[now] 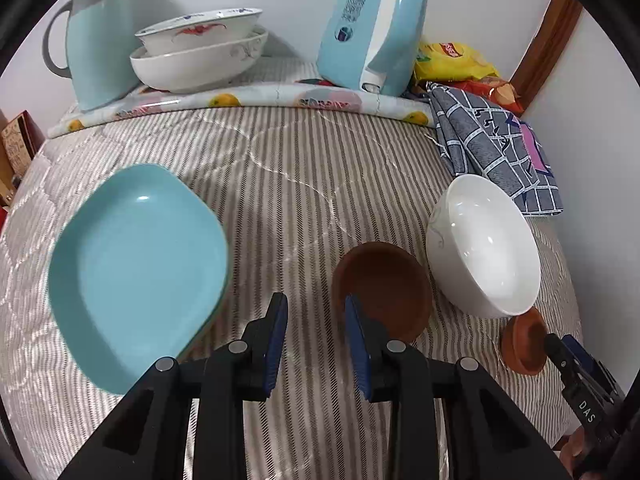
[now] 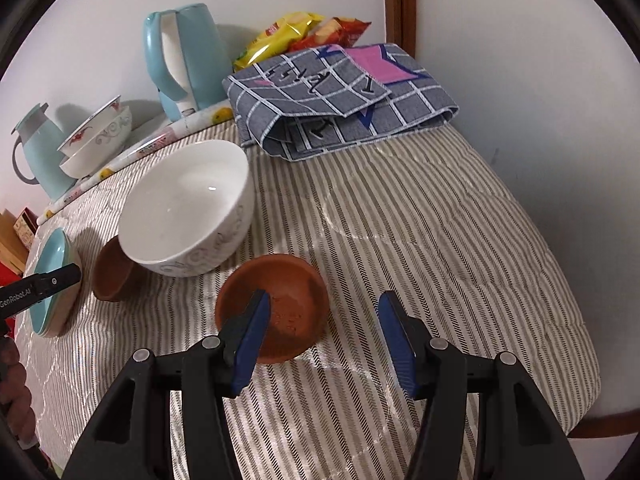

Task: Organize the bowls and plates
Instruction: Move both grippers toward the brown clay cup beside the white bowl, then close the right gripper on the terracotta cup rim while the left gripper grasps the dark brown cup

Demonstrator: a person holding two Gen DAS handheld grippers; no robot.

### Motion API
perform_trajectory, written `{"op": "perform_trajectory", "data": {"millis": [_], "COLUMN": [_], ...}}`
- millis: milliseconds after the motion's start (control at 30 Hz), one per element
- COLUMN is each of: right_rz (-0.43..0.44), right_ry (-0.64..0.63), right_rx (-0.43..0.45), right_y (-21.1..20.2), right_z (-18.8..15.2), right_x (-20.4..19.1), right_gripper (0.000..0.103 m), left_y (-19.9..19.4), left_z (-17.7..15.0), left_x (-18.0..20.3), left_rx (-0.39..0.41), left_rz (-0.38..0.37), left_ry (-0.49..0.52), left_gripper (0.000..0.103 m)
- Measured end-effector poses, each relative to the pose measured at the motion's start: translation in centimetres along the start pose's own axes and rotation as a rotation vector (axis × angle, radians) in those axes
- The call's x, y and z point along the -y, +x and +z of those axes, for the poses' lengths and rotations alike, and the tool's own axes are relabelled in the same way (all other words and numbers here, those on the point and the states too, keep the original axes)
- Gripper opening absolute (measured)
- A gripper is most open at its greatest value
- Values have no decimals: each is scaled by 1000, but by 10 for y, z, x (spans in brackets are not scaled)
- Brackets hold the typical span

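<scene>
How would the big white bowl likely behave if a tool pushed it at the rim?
The white bowl already sits tilted on the soft striped cloth, so it would probably rock or tip rather than slide. Its glossy glaze suggests a slippery grip. It looks ceramic, so likely heavy for its size and breakable against the brown bowl beside it.

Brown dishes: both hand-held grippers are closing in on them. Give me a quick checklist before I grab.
1. Left hand-held gripper empty, jaws apart: ok.
2. Right hand-held gripper empty, jaws apart: ok.
3. Larger brown dish between left jaws: not ok, only the right finger overlaps its rim.
4. Smaller brown dish between right jaws: not ok, it sits at the left finger.
5. White bowl clear of larger dish: cannot tell.
</scene>
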State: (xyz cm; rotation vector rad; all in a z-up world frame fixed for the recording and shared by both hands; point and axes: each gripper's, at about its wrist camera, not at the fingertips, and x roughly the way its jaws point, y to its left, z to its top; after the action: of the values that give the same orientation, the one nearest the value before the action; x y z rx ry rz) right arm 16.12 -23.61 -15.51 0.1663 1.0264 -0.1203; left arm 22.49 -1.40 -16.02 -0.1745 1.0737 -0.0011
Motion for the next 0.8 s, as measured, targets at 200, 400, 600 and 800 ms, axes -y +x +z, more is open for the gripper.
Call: {"op": "perform_trajectory", "data": {"millis": [200,400,600,800], "right_rz": [12,27,31,33], "right_ry": [-1,-7,-4,0], "right_rx": [-23,-39,-58,-60], "right_y": [11,20,30,34], "right_z": [-1,-1,0,0], "right_x": [0,-4,-6,-5], "right_gripper": [56,51,41,28], "left_y": [15,25,32,41], "left_z": [1,3,5,6], "left_x": [7,7,7,10], "left_rx": [-11,-20,-22,-32], "left_rz": [1,0,-16,-17], "left_ry": [-3,-11,-16,-18], "left_gripper": [28,28,28,28]}}
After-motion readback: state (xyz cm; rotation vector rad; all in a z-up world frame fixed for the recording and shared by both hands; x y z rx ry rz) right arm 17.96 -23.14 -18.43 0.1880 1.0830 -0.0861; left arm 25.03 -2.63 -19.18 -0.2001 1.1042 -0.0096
